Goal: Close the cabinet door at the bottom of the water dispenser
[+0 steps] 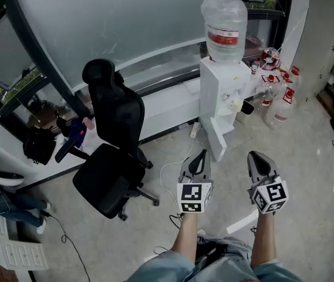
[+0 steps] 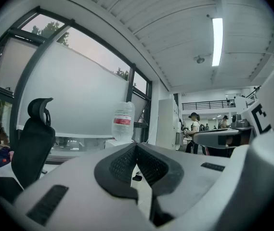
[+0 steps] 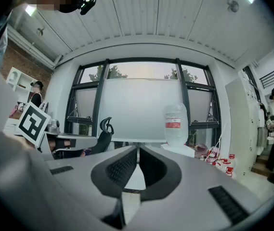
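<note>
Though the bottle point(image 1: 224, 16) atop the water dispenser point(image 1: 224, 84) bears a red label point(image 1: 222, 37), its print is too small to read; the cabinet door point(image 1: 215, 138) stands swung open at the base, the interior hidden; the left hand-held gripper point(image 1: 199, 156) and right hand-held gripper point(image 1: 256, 157) sit near it, jaws closed on nothing.

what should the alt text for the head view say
A white water dispenser with a bottle on top stands by the window, its cabinet door swung open. The left gripper and right gripper are held short of it, jaws shut and empty; a black office chair stands at left.
</note>
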### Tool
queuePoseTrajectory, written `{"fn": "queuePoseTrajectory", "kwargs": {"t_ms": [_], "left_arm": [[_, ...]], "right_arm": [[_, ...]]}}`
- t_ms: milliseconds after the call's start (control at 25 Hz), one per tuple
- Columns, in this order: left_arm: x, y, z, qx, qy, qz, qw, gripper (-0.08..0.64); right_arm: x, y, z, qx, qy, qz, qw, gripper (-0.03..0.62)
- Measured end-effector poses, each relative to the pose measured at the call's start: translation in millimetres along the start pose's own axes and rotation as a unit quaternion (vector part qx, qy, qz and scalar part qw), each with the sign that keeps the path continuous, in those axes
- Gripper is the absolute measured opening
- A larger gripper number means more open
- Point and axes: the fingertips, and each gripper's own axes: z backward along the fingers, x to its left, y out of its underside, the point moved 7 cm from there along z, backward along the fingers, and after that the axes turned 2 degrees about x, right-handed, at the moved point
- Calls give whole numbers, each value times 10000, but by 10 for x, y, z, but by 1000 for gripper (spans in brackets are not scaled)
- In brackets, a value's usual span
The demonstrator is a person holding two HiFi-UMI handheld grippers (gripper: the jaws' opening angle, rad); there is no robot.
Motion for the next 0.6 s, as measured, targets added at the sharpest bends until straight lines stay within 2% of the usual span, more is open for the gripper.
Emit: {"fn": "queuePoseTrajectory", "kwargs": {"t_ms": [200,320,480,600], "left_arm": [[64,-57,-118,-69,155,64,9998,11],[8,-62,-170,-4,325,-3,9995,11],[78,-98,-240,6,376,260,9990,11],[102,-123,-261,-17,419,215,9989,11]], "right_arm": [[33,-72,-86,-246,12,58,9997,37],[-52,-104,-73,-389,204,-131,9989,37],[-94,-166,-94,-532,483,-126,9973,36],[-84,-185,-110,-577,520,-103,9969,37]]}}
